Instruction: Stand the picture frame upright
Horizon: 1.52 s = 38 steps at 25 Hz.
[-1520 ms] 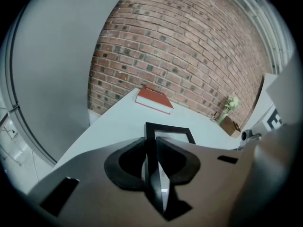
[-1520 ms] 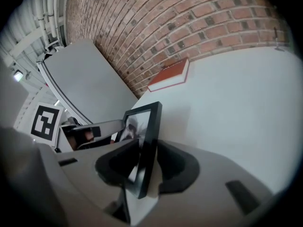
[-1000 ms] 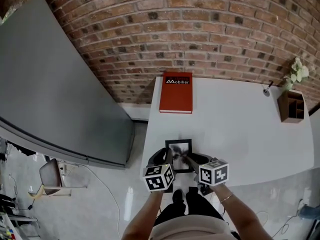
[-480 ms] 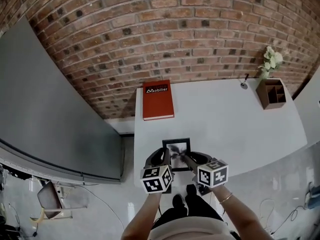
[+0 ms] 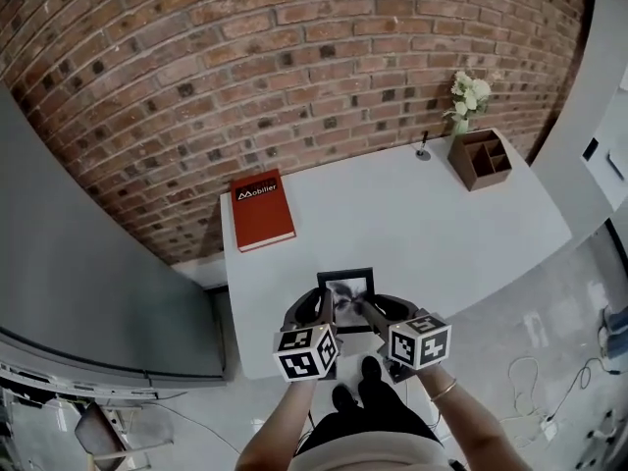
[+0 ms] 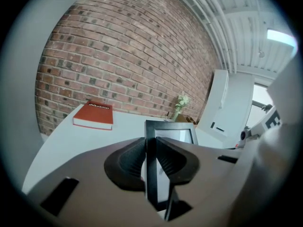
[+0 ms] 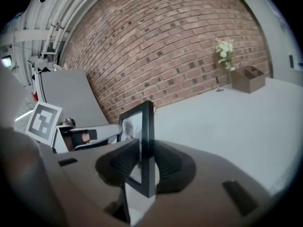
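Head view: left gripper (image 5: 320, 308) and right gripper (image 5: 377, 310) jaws pinch the frame (image 5: 345, 292). Better to set its base flat on the desk (image 5: 442, 224).

The picture frame (image 5: 345, 299) is small, with a narrow black rim and a glazed front over a grey-and-white picture. It sits at the near edge of the white table (image 5: 412, 224), about midway between left and right, its face turned up towards the head view. Its left side rim is clamped in the left gripper (image 6: 150, 162) and its right side rim in the right gripper (image 7: 143, 162).
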Tool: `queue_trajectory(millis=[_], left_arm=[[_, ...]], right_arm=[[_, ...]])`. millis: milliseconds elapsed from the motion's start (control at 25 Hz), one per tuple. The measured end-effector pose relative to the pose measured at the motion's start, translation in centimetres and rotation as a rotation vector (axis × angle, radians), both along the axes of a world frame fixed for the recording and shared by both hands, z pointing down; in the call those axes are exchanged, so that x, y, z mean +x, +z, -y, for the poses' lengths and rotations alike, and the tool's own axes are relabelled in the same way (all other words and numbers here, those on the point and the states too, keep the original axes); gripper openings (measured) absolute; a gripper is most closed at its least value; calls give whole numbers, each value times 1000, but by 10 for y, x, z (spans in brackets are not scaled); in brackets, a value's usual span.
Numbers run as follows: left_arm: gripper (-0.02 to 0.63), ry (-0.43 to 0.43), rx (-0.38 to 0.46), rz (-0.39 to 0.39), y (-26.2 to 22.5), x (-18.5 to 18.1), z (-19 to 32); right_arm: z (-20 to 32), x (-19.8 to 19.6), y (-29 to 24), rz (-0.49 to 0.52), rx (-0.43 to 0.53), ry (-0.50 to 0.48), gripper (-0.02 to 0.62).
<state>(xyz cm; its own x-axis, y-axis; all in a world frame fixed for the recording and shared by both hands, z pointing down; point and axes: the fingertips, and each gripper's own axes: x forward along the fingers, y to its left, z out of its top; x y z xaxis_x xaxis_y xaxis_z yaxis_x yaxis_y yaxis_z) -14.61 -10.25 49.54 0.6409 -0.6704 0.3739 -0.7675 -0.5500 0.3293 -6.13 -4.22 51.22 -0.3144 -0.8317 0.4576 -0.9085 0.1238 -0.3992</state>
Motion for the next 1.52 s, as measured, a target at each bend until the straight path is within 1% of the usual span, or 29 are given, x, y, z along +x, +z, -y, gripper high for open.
queue_trajectory(millis=[200,400,560,680,840,1000,1240,1520], left_arm=[[63,82,11,-13,-7,41,-15],[63,143,19,-21,-13,75,-28],[63,172,28,-24,-19,108,-35],[63,180,37,-16,-21,132,-39],[63,171,47,-4,-23,167,-42],[63,141,51,2,-24,202,-44],[63,69,54,13,-25,248,-39],[63,-14,102,26,-49,287,-25]], right_arm=[[-22,35,-5,-7,9,89,106],[-39,65,-13,-15,26,149,106],[-47,97,-19,-17,42,183,106],[-51,122,-17,-9,49,187,106],[-51,158,-20,-4,62,171,106],[-48,196,-20,3,64,135,106],[-37,246,-23,-1,79,57,106],[-14,289,-42,-18,116,-41,106]])
